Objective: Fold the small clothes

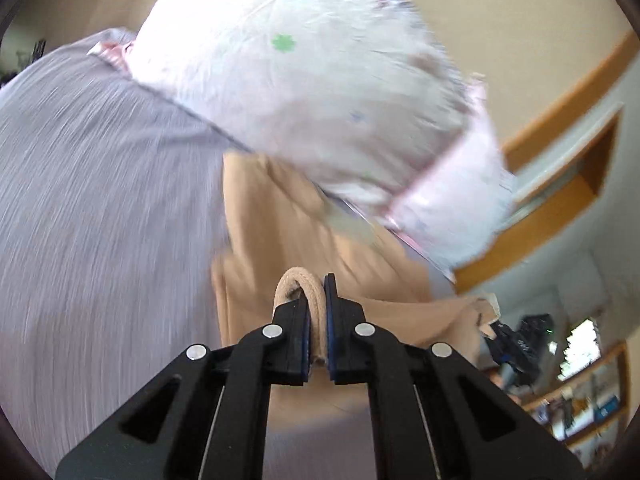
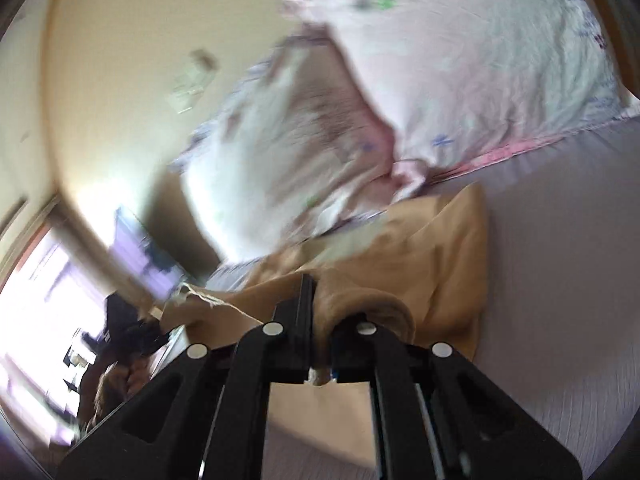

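— Left tool (image 1: 316, 300): how does it stand?
— Clenched on a rolled hem of the tan garment (image 1: 272, 216), which loops up between its fingers.
— And the right tool (image 2: 320, 320)?
— Also gripping that tan garment (image 2: 440, 248), a thick fold bunched against its fingers.
— Where does the cloth lie?
— Draped over the grey bedsheet (image 1: 100, 200), just under a white patterned pillow (image 1: 304, 80). Beyond, blurred, a cream wall (image 2: 120, 60).

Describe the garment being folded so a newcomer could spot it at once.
On the lavender bedsheet, just below the white printed pillow, lies the tan garment, pinched by the left gripper and right gripper. It is the only plain tan fabric there.
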A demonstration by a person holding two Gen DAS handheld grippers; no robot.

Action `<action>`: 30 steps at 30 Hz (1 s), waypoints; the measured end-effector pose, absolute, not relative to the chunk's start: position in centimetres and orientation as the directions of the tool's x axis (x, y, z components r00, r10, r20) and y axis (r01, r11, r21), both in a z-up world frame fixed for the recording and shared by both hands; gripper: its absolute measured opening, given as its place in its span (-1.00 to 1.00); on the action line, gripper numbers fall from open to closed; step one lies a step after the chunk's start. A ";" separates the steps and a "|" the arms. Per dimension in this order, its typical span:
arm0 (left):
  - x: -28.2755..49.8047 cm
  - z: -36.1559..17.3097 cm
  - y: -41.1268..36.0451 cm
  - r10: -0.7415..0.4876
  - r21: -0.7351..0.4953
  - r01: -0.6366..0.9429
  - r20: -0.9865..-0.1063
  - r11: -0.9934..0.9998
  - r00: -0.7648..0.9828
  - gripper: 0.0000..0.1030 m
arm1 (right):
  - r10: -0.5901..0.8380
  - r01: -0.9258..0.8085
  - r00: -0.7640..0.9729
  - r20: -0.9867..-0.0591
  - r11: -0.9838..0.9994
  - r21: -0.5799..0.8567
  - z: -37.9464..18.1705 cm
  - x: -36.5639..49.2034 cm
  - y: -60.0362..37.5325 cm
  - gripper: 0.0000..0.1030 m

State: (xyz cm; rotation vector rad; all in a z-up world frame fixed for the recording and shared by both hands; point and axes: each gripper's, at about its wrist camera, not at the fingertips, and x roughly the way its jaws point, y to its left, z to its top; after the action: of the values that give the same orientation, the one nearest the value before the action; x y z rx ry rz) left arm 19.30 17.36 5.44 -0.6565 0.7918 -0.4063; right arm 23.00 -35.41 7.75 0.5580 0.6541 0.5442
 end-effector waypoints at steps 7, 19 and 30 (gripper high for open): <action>30.7 1.9 16.2 -0.498 -0.648 -0.026 -0.610 0.761 0.617 -0.91 | 0.485 0.002 0.648 -0.587 0.769 0.639 2.5 36.7 -34.9 -0.89; 33.4 1.3 20.7 -0.560 -0.789 -0.105 -0.515 0.605 0.649 -0.05 | 0.402 0.128 0.664 -0.631 0.770 0.626 0.7 41.8 -33.2 0.32; 25.7 1.0 19.2 -0.551 -0.681 -0.033 -0.619 0.731 0.560 0.63 | 0.434 -0.027 0.748 -0.502 0.775 0.631 5.4 34.3 -34.9 0.60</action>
State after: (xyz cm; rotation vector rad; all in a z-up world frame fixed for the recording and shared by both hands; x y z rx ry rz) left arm 25.72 19.19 1.01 -0.7045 0.9408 -0.3371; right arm 34.28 -34.89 5.38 0.6425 0.6880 0.2719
